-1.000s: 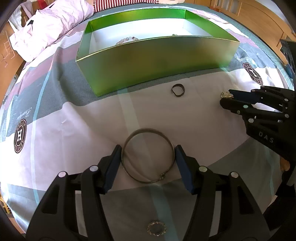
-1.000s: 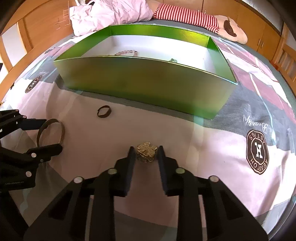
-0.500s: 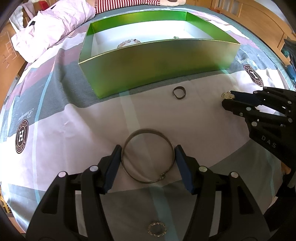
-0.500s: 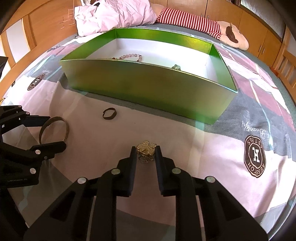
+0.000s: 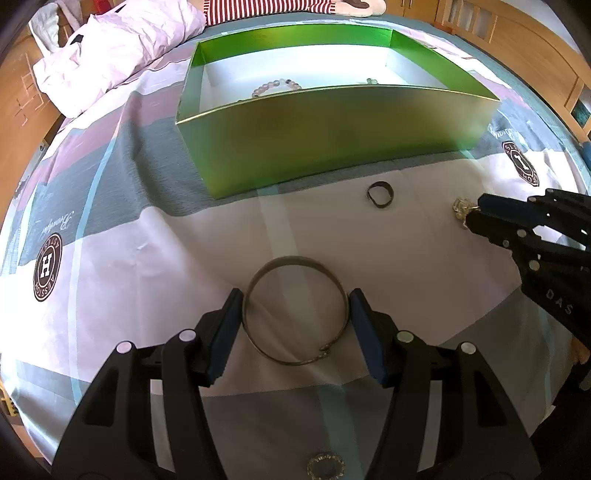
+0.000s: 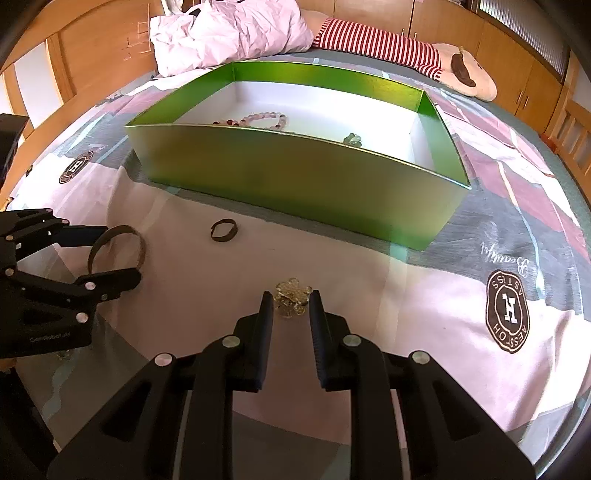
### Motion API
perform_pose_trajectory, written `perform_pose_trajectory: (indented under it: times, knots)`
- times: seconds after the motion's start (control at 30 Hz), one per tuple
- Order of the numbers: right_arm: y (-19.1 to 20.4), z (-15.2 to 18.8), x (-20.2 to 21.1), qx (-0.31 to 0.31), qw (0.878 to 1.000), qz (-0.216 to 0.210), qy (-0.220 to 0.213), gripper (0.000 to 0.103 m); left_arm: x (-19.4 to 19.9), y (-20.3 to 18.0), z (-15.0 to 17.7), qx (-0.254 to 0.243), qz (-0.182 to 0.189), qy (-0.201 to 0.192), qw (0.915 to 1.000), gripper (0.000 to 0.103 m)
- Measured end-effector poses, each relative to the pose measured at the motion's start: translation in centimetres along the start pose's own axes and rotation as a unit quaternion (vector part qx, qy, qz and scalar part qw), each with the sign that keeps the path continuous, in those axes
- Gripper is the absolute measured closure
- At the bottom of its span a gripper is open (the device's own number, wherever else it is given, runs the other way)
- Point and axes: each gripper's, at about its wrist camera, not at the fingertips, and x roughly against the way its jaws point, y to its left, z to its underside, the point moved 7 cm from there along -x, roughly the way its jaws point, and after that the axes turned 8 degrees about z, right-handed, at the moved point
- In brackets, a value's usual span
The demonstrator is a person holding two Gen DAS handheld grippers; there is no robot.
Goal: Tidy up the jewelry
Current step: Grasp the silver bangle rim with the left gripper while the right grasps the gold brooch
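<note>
My left gripper (image 5: pixel 295 306) is shut on a thin metal bangle (image 5: pixel 295 266), one pad on each side, and holds it above the bedspread; the bangle shows in the right wrist view (image 6: pixel 116 243) too. My right gripper (image 6: pixel 291 299) is shut on a gold flower-shaped brooch (image 6: pixel 291 293), also seen in the left wrist view (image 5: pixel 461 208). A green box (image 5: pixel 332 133) (image 6: pixel 295 173) stands beyond, holding a bead bracelet (image 6: pixel 255 120) and a small green piece (image 6: pixel 352 138). A dark ring (image 5: pixel 380 194) (image 6: pixel 223 230) lies before the box.
A round silver brooch (image 5: pixel 325 467) lies on the bedspread under my left gripper. A white duvet (image 6: pixel 229 33) and a striped plush toy (image 6: pixel 388 46) lie behind the box. Wooden bed rails (image 5: pixel 517 40) run along the sides.
Both grippers have risen with their jewelry, so the box interior shows more. The right gripper's jaws have closed tighter on the gold brooch.
</note>
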Motion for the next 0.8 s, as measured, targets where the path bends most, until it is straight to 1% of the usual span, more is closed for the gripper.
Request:
perform_pose_trajectory:
  times: [0.07,0.17,0.23,0.3,0.37,0.5,0.63,0.67,0.7,0.73,0.8]
  knots:
    - [0.1,0.0,0.0,-0.002,1.000,-0.006,0.002,0.082,-0.1,0.1,-0.1,0.002,0.000,-0.002,1.0000,0.043]
    - [0.0,0.0,0.0,-0.019,0.999,-0.027,0.011,0.082,-0.1,0.3,-0.1,0.010,0.003,-0.002,0.9999,0.043]
    - [-0.3,0.0,-0.1,-0.031,0.999,-0.036,0.018,0.079,-0.1,0.5,-0.2,0.013,0.005,-0.002,0.9999,0.043]
    - [-0.5,0.0,-0.2,-0.035,0.999,-0.032,0.019,0.065,-0.1,0.5,-0.1,0.014,0.004,-0.001,0.9999,0.042]
    - [-0.4,0.1,-0.3,-0.031,0.999,-0.028,0.021,0.061,-0.1,0.5,-0.2,0.011,0.000,0.000,0.9999,0.037]
    - [0.0,0.3,-0.8,-0.017,1.000,-0.017,0.018,0.061,-0.3,0.6,-0.2,0.014,0.001,0.001,0.9999,0.034]
    - [0.3,-0.1,-1.6,-0.012,1.000,-0.017,0.011,0.061,-0.5,0.7,-0.2,0.020,0.004,0.001,0.9998,0.033]
    - [0.4,-0.2,-1.6,-0.010,1.000,-0.016,0.006,0.065,-0.5,0.7,-0.2,0.018,0.004,-0.001,0.9998,0.036]
    - [0.5,-0.3,-1.6,-0.007,1.000,-0.017,0.003,0.079,-0.4,0.7,-0.3,0.017,0.004,-0.003,0.9998,0.040]
    - [0.7,-0.4,-1.5,-0.003,1.000,-0.019,0.003,0.081,-0.3,0.6,-0.3,0.016,0.005,-0.006,0.9998,0.043]
    - [0.9,-0.4,-1.3,-0.002,1.000,-0.024,0.001,0.081,-0.3,0.6,-0.4,0.016,0.006,-0.006,0.9998,0.043]
